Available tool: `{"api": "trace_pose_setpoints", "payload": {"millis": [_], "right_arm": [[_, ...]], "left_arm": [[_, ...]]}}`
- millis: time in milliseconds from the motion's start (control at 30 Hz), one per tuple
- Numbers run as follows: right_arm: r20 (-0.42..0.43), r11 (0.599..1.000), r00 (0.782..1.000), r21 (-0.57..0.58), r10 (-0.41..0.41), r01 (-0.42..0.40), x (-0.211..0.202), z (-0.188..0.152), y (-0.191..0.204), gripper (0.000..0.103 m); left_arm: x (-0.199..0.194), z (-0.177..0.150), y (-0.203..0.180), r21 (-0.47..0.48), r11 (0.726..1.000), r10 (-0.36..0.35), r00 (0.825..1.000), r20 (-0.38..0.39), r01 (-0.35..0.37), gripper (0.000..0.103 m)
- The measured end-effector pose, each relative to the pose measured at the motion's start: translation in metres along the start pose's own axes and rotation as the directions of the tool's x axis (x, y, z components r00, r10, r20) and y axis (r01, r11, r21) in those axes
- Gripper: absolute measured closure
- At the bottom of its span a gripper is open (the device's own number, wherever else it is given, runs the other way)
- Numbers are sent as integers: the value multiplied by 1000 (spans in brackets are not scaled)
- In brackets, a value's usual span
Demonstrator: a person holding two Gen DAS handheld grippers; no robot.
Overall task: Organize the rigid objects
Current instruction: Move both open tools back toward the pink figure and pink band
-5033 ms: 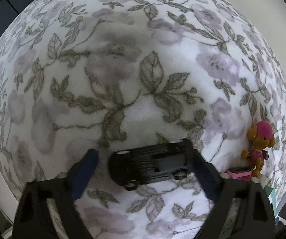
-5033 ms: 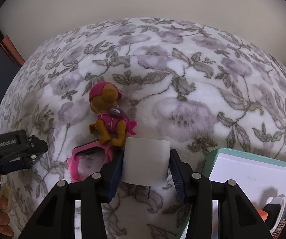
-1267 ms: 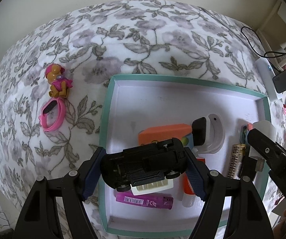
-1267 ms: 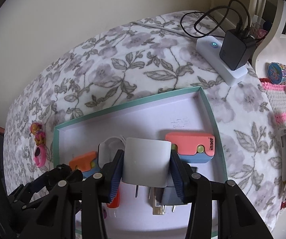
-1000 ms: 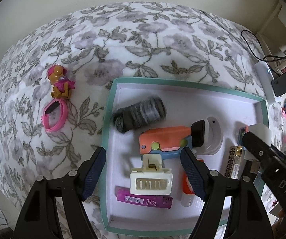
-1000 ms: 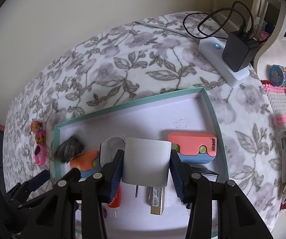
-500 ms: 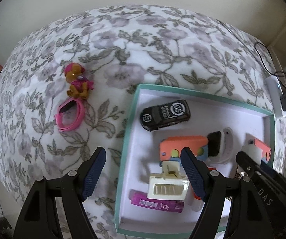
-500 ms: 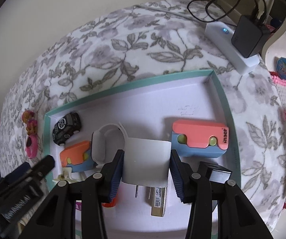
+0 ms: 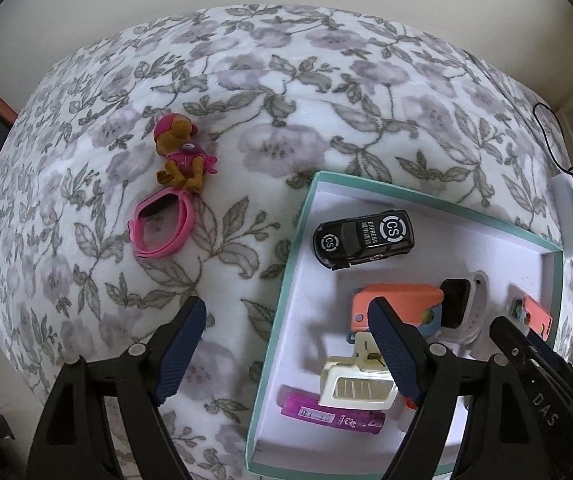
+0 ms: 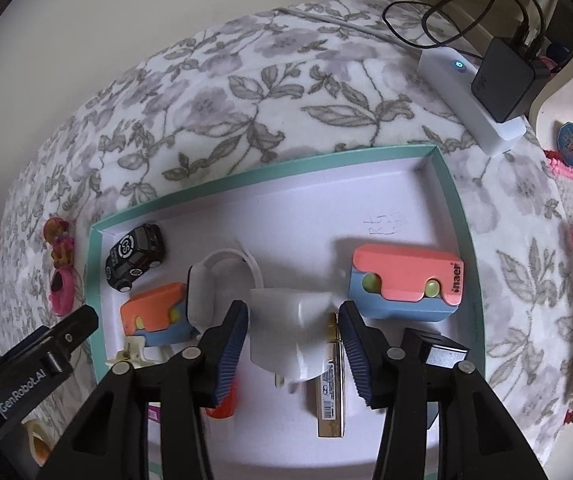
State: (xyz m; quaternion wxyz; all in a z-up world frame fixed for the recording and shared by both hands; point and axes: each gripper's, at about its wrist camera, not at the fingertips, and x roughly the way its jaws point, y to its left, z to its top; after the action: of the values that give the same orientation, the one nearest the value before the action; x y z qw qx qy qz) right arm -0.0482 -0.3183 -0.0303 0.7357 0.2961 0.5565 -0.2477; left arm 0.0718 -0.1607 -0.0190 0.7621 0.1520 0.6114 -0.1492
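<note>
- The floral blanket (image 9: 270,92) is covering the whole surface, and the teal-rimmed tray (image 9: 282,304) is lying on it, filling the 4 o'clock part of the left wrist view.
- The left tongs (image 9: 286,344) are hanging above the tray's left rim with the jaws spread wide and nothing between them; one finger is over the blanket, the other over the tray.
- The right tongs (image 10: 292,340) are hovering over the tray's middle, jaws parted, with gaps showing on both sides of the white plug adapter (image 10: 286,332); the adapter is looking blurred, and whether it is resting on the tray floor I cannot tell.
- The black toy car (image 9: 362,238) is sitting upright in the tray's corner at 1 o'clock from the left tongs, apart from everything else.
- Two orange-and-blue cases are lying in the tray: one (image 10: 406,282) at 2 o'clock from the right tongs, the other (image 10: 154,314) at 9 o'clock, touching the white smartwatch (image 10: 210,288).
- A gold battery (image 10: 330,380) is lying just beside the adapter.
- A cream hair clip (image 9: 360,384) and a purple lighter (image 9: 332,416) are lying close together near the tray's near edge.
- Outside the tray, at 11 o'clock from the left tongs, the pup figurine (image 9: 180,152) is touching the pink wristband (image 9: 162,224).
- A white power strip (image 10: 470,96) with a black charger (image 10: 504,80) is sitting on the blanket beyond the tray's far right corner.
</note>
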Motion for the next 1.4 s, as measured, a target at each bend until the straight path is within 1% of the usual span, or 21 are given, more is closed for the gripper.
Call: {"api": "trace_pose_setpoints", "payload": {"millis": [33, 100, 233, 300, 433, 567, 600, 633, 700, 800, 933, 1167, 1333, 1400], "right_arm": [[4, 1000, 1000, -2, -3, 3, -2, 0, 0, 43], [17, 1000, 1000, 0, 2, -2, -6, 1, -1, 42], [55, 1000, 998, 11, 7, -7, -16, 5, -3, 28], [65, 1000, 998, 13, 2, -3, -18, 6, -4, 26], [74, 1000, 997, 15, -9, 8, -18, 6, -5, 18], [92, 1000, 996, 5, -15, 15, -19, 6, -3, 14], [100, 1000, 995, 1, -19, 19, -19, 6, -1, 9], [111, 1000, 994, -3, -23, 24, -21, 7, -1, 0], [133, 999, 991, -12, -29, 31, -25, 7, 1, 0], [154, 999, 988, -20, -30, 34, -29, 8, 3, 0], [155, 999, 988, -28, -25, 30, -28, 9, 7, 0], [163, 998, 987, -66, -2, 13, -27, 6, 26, 0], [172, 994, 985, -111, 32, -13, -28, 3, 51, 0], [171, 989, 984, -143, 48, -23, -28, 0, 65, 0]], "left_arm": [[0, 0, 1, -3, 1000, 0, 1000, -1, 0, 19], [1, 0, 2, -7, 1000, 3, 1000, -3, -3, 19], [2, 0, 3, -7, 1000, 8, 1000, -7, -8, 19], [3, 1, 4, -7, 1000, 7, 1000, -9, -7, 19], [3, 1, 5, -8, 1000, 13, 1000, -5, -13, 19], [2, 3, 8, -12, 1000, 6, 1000, 3, -6, 18], [2, 3, 10, -15, 1000, 5, 1000, 4, -5, 18], [2, 4, 11, -19, 1000, 2, 1000, 4, -2, 18], [2, 5, 17, -35, 999, -5, 1000, 4, 5, 18], [1, 8, 26, -64, 998, -5, 1000, 9, 6, 9], [-1, 10, 40, -96, 995, 1, 1000, 22, 2, 9], [-2, 17, 68, -172, 985, -28, 999, 26, 32, 9], [-4, 24, 100, -243, 970, -24, 999, 38, 32, 9], [-6, 26, 116, -276, 961, -9, 999, 47, 22, 9]]}}
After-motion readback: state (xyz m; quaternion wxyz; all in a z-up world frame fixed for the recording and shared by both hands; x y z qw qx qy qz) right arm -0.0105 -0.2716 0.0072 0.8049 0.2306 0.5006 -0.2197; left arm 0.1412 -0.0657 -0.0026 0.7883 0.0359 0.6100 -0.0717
